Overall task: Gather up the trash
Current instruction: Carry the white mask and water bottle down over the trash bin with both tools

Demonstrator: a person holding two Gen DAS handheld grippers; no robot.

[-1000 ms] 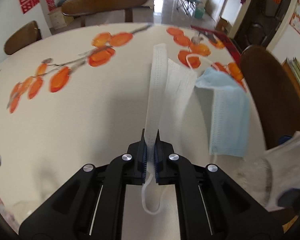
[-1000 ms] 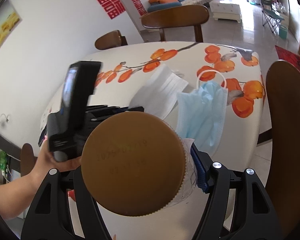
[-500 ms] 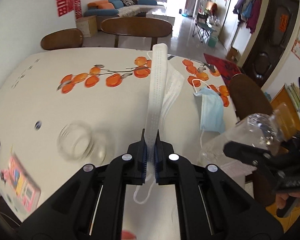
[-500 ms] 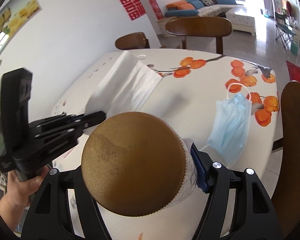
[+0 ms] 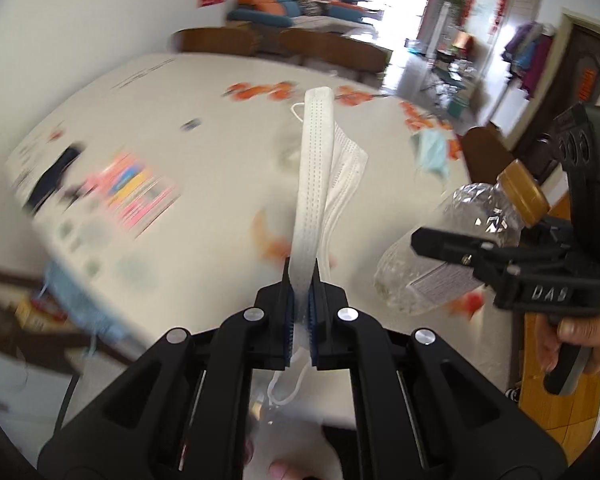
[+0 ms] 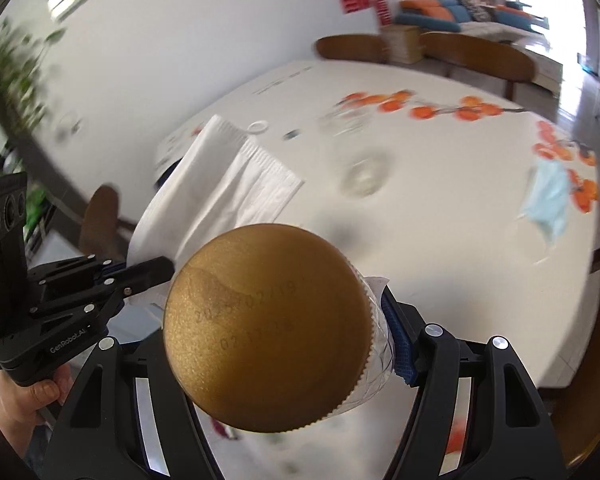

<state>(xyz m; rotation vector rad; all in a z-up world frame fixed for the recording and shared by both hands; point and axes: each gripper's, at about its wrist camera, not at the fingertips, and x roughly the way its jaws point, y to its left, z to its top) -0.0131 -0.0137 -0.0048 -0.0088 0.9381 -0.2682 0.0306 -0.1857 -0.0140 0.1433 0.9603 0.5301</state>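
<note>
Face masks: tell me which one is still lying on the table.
The light blue face mask, lying by the table's right edge. The white face mask is clamped in the left gripper.

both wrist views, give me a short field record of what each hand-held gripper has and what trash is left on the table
left hand-held gripper: shut on white mask, held off the table
right hand-held gripper: clamped on clear plastic bottle with a gold cap
left on table: blue mask near the orange fruit print
also on table: clear glass jar, blurred
table: white, orange print
</note>
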